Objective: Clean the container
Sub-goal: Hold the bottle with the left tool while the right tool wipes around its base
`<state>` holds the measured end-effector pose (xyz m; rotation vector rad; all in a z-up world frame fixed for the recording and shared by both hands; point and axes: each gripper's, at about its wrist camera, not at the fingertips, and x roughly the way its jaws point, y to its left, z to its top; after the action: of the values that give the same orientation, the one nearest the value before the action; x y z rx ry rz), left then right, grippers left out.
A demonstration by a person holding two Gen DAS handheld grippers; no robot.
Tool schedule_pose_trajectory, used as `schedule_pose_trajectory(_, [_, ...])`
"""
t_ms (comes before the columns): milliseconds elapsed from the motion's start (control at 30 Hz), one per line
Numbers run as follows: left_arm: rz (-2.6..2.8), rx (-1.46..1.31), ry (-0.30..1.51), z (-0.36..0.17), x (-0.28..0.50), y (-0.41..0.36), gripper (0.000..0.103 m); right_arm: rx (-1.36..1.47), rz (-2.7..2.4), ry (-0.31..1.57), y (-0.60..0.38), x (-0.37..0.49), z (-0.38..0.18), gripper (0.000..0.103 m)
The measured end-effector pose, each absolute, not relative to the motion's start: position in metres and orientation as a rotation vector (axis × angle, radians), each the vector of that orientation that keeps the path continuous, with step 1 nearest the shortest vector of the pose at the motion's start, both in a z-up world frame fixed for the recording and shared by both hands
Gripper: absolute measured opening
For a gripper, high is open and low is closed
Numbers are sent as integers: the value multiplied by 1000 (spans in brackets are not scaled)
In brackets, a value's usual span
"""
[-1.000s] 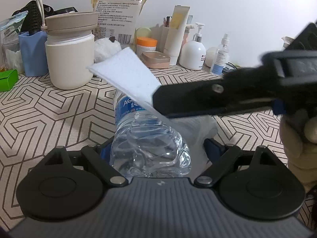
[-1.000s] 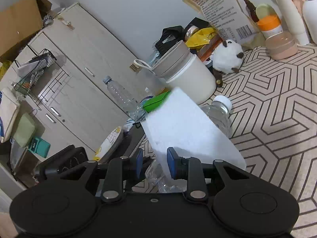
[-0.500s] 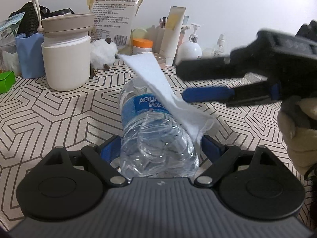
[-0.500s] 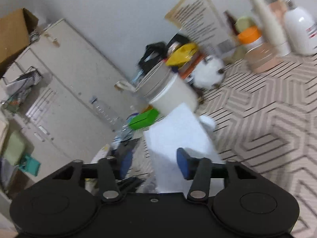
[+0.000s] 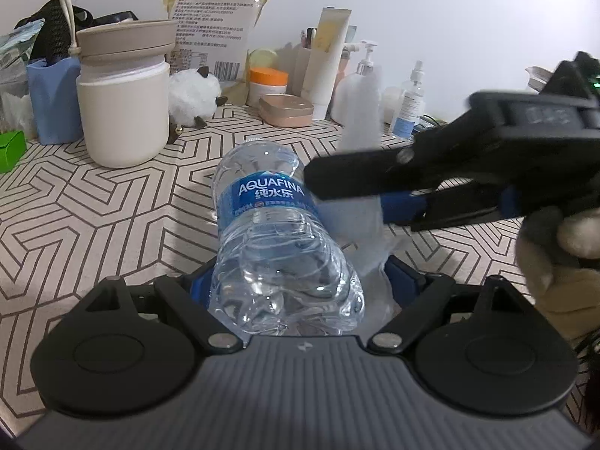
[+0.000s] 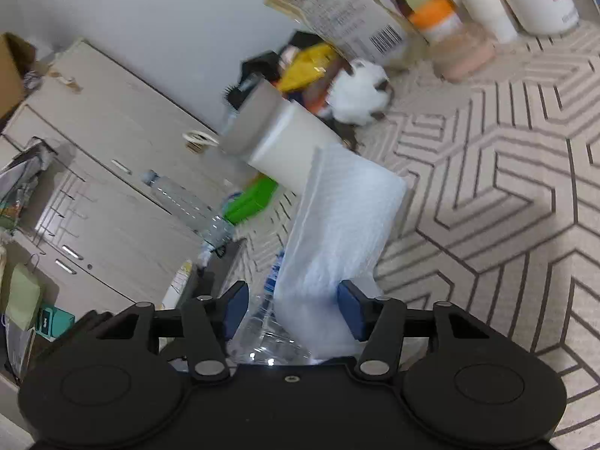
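Observation:
My left gripper point(image 5: 290, 281) is shut on the base of a clear Aquafina water bottle point(image 5: 270, 225) with a blue label, held lying out over the table with its cap end away from me. A white cleaning cloth point(image 5: 360, 172) hangs blurred against the bottle's right side. My right gripper point(image 6: 292, 311) is open, its blue pads either side of the cloth point(image 6: 337, 232), with the bottle point(image 6: 270, 333) just under them. In the left wrist view the right gripper point(image 5: 378, 195) reaches in from the right, beside the label.
A cream jar with a taupe lid point(image 5: 123, 101) stands at back left, next to a blue holder point(image 5: 48, 101) and a green box point(image 5: 11, 150). Lotion tubes, pump bottles point(image 5: 356, 93), an orange-lidded jar point(image 5: 268, 84) and a pink tin point(image 5: 287, 110) line the wall. The patterned tablecloth point(image 5: 93, 217) covers the table.
My right gripper has opened from its pinch on the cloth and shifted right and lower beside the bottle. The cloth has dropped against the bottle's right side. The bottle stays in my left gripper.

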<state>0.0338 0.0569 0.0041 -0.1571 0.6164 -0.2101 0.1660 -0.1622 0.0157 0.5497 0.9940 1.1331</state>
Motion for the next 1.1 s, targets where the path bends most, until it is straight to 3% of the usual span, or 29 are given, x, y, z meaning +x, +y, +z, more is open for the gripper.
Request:
schedule_pose_trajectory(67, [-213,-149,611,5,33,56,88,555,1174,960,-164,164,21,46])
schedule_pose_trajectory(433, [-210,-152,614,5,33,56,88,500,1274,906,-153,156,31,44])
schedule_pose_trajectory(500, [-211,-149,612,5,33,55,88,489,1256,904,-154,158,30,36])
schedule_pose_trajectory(567, [-213,-149,612,5,33,56,88,477,1239,902,-155,160,28,20])
schedule_pose_trajectory(633, [-215,-149,611,5,34,57,88,469,1223,901,-157,161,26,10])
schedule_pose_trajectory(933, [-220,-147,608,5,34,59,88,460,1148,892,-164,167,22,10])
schedule_pose_trajectory(1000, [-219,-148,609,5,33,59,88,463,1115,904,-166,172,17,15])
schedule_pose_trajectory(1033, [-219,-148,609,5,33,59,88,473,1105,914,-167,174,15,24])
schedule_pose_trajectory(1100, [-218,-148,610,6,33,59,88,506,1101,931,-169,178,10,24])
